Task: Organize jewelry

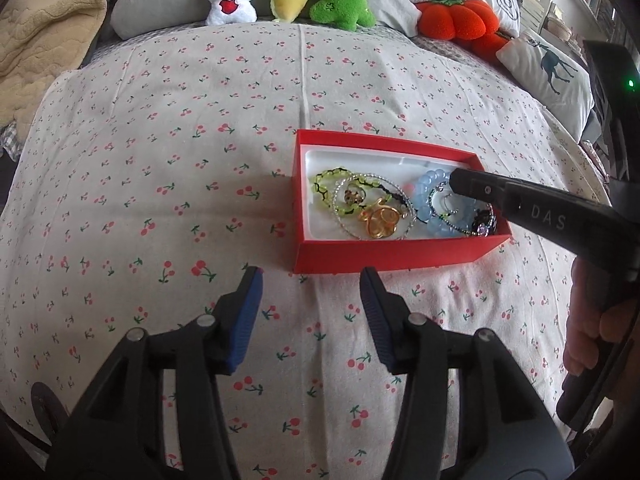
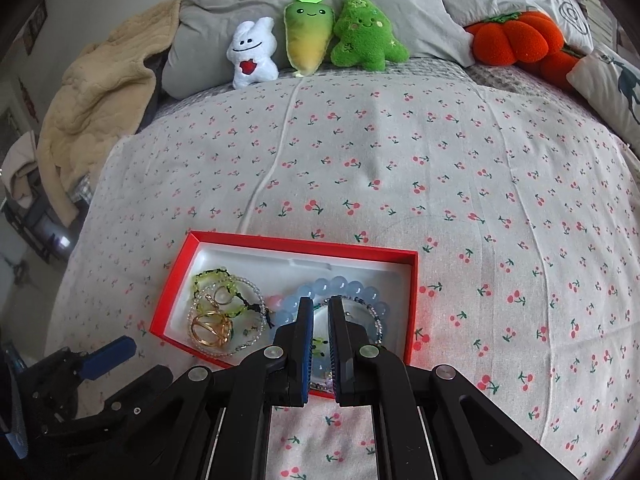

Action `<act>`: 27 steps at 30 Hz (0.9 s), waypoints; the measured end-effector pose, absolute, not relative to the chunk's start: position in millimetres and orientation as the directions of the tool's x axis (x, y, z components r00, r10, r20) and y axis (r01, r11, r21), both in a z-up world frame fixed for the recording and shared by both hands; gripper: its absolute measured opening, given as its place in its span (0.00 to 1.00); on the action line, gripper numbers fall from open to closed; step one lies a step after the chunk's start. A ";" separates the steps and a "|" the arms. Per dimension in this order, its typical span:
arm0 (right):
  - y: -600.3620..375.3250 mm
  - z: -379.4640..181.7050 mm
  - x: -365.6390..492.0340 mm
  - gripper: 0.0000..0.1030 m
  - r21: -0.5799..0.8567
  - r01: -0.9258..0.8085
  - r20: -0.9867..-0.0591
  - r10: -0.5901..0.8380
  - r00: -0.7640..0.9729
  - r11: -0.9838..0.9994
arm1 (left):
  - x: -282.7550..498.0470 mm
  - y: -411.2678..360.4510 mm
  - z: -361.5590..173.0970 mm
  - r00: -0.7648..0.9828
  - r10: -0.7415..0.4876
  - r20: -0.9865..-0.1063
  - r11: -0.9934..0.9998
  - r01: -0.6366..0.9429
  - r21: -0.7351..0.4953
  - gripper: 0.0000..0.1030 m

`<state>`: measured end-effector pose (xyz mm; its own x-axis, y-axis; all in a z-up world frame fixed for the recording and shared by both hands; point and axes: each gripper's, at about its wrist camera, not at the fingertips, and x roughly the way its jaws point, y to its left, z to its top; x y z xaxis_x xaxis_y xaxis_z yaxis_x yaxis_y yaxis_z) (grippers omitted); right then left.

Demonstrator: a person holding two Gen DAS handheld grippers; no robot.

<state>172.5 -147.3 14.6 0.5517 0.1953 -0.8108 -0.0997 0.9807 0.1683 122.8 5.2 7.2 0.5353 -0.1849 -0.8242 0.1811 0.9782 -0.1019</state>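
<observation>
Jewelry's basically all piled in the red box [image 1: 392, 258] on the cherry-print bedspread [image 1: 160, 160], right gripper [image 2: 320, 308] pinched nearly together with nothing obviously held over the blue bead bracelet [image 2: 340, 285], left gripper [image 1: 310, 276] spread apart and empty just short of it, so looks nearly done.
</observation>
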 end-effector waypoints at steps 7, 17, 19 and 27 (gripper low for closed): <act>-130.8 10.1 169.3 0.18 0.165 -0.136 -0.834 0.212 0.510 0.977 | 121.2 7.4 9.5 0.537 -0.177 -0.825 0.980 0.177 -0.095 0.73; -140.5 29.5 135.3 0.68 0.014 -0.171 -0.808 0.111 0.578 0.985 | 113.5 7.2 8.1 0.529 -0.137 -0.837 0.986 0.157 -0.062 0.95; -142.4 30.5 127.7 0.72 -0.011 -0.177 -0.809 0.096 0.580 0.984 | 110.7 6.8 9.3 0.527 -0.141 -0.838 0.985 0.159 -0.066 0.99; -159.6 28.0 102.0 1.00 0.011 -0.097 -0.826 0.064 0.560 0.995 | 95.9 3.3 13.0 0.540 -0.130 -0.832 0.987 0.148 -0.058 0.99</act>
<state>102.0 -159.6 28.0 0.5598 0.0635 -0.8262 -0.0974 0.9952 0.0105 95.9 3.3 13.0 0.5396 -0.1295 -0.8319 0.1483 0.9873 -0.0575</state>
